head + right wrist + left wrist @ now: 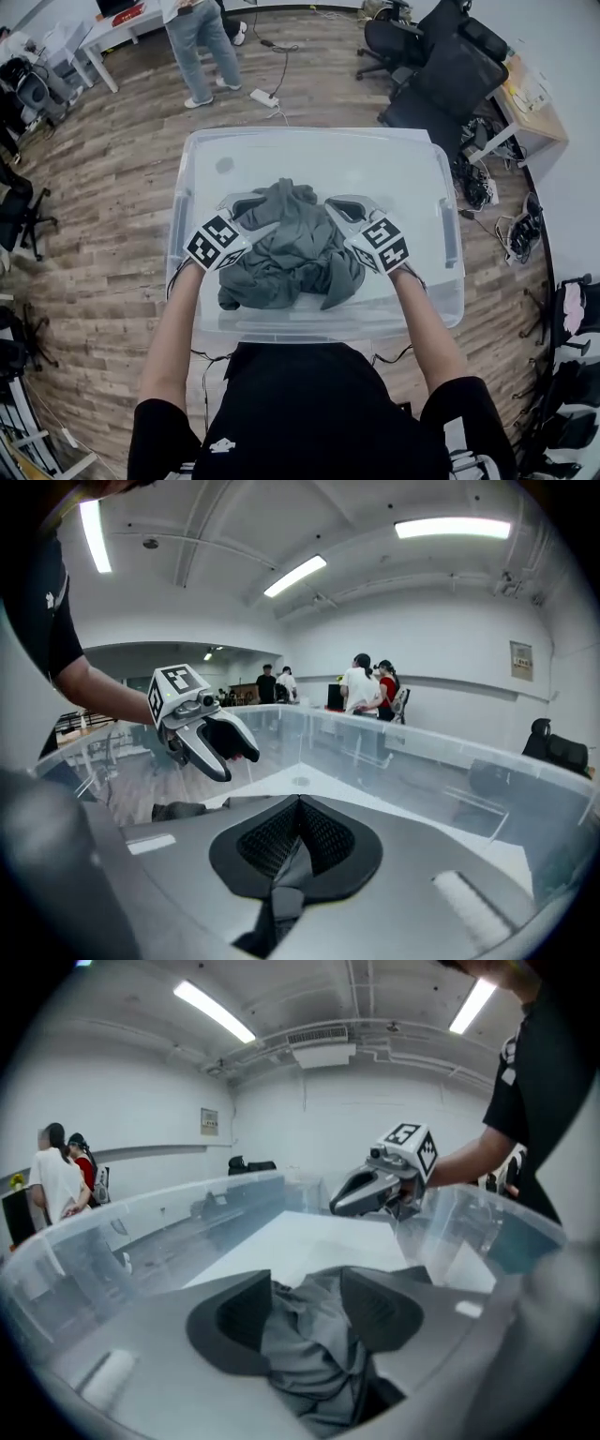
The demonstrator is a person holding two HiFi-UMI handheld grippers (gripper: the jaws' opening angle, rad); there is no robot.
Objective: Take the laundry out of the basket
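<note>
The grey garment (291, 248) lay bunched in the clear basket (185, 187), my left gripper (305, 1288) open astride a fold, my right gripper (300, 808) closed pad to pad. I judged a lift then risked the unclamped cloth slipping back into the basket.

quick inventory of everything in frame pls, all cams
bin: 1, clear plastic, on the floor, centre
garment: 1, grey, crumpled inside the bin
floor: wood planks, all around the bin
office chairs: several, black, upper right
desk: 1, white, upper left
power strip: 1, white, on the floor beyond the bin
bystander: 1, in jeans, top of head view
people: a few, far off in the gripper views
left gripper: 1, jaws apart with grey cloth between them, garment's left side
right gripper: 1, jaws together, garment's right side
forearms: 2, bare, reaching into the bin
</note>
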